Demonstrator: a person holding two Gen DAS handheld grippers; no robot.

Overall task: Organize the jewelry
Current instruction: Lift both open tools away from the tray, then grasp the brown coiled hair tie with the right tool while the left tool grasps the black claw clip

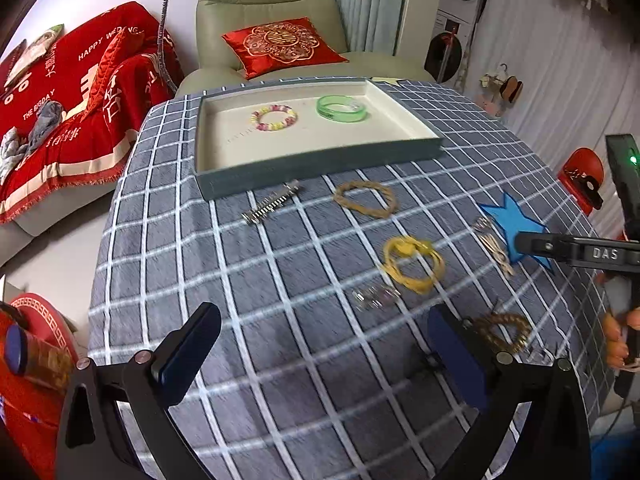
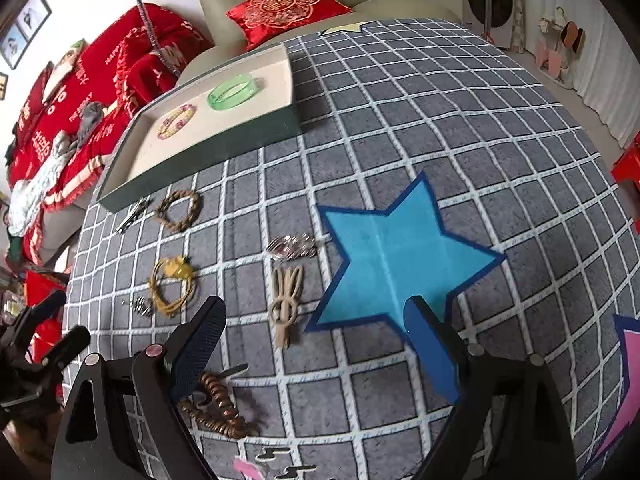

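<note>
In the right wrist view, the right gripper (image 2: 316, 344) is seen with jaws spread wide and nothing between them. The beige hair clip (image 2: 285, 304) is found just above the gap, in the lower centre of the frame, its long axis running up and down. The left gripper (image 1: 324, 356) is likewise held wide and empty over bare cloth, farther from the clip. The tray (image 2: 208, 152) is seen at upper left, well apart.

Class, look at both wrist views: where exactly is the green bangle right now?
The green bangle lies inside the tray at the table's far side, to the right of the beaded bracelet in both views, apart from it.
</note>
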